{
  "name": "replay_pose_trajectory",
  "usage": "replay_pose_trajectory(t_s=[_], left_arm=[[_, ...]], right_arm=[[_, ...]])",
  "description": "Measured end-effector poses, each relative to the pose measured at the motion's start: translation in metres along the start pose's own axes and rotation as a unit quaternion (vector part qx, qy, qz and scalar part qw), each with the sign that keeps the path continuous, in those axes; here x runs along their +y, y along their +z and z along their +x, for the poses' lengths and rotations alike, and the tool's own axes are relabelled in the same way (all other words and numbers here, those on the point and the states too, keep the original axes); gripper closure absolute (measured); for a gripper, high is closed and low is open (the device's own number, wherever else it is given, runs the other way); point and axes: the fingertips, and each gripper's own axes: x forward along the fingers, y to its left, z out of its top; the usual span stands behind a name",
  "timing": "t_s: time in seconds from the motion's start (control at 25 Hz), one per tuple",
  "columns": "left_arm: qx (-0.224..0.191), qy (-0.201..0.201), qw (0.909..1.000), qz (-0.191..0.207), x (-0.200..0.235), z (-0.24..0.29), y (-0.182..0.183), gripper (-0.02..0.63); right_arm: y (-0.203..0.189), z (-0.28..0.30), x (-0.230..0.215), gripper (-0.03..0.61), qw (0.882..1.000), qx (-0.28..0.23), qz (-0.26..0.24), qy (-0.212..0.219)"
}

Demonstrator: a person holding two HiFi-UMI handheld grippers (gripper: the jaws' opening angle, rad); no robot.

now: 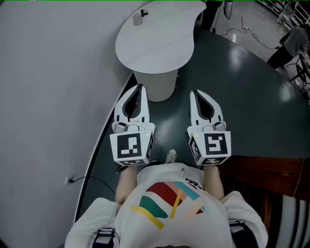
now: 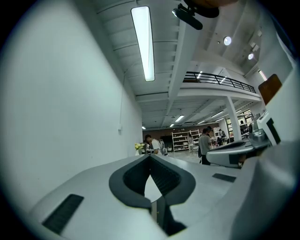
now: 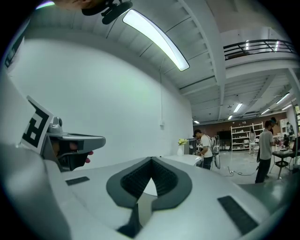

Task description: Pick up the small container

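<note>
- Position of the target: the small container point(image 1: 138, 20) stands upright on the far part of the white counter point(image 1: 160, 46), close to its left edge. A small dark object point(image 1: 143, 12) sits just beside it.
- Left hand-held gripper point(image 1: 140, 88): jaws closed tip to tip, nothing between them. It is held level, short of the near edge of the counter and well apart from the container.
- Right hand-held gripper point(image 1: 194, 93): jaws fully closed and empty, held beside the left one.
- Neither gripper view shows the container.
- Expected handling: I judge the container light, going by how small it is. It looks like a short, stiff cylinder. The head view shows it too small to tell its material or whether it has a lid.
- Risk: a smooth round wall may slip or roll out of a loose pinch, and a light body may tip if nudged.
- Hold point: I open the jaws first, then set the pads on opposite sides of the wall at mid-height, clear of the dark object.
</note>
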Motion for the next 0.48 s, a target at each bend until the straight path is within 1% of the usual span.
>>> replay_pose_trajectory(t_s=[0.2, 0.36, 0.48], left_arm=[[0.003, -0.001, 1.0000, -0.003, -0.005, 0.004, -0.003, 0.595], [0.001, -0.003, 1.0000, -0.005, -0.010, 0.007, -0.005, 0.595], [0.000, -0.001, 1.0000, -0.007, -0.012, 0.008, -0.004, 0.595]], right_arm=[[-0.003, -0.001, -0.006, 0.567, 1.000, -0.004, 0.026, 0.013], [-0.006, 0.000, -0.010, 0.567, 1.000, 0.000, 0.012, 0.014], [-0.009, 0.000, -0.014, 0.568, 1.000, 0.003, 0.013, 0.021]])
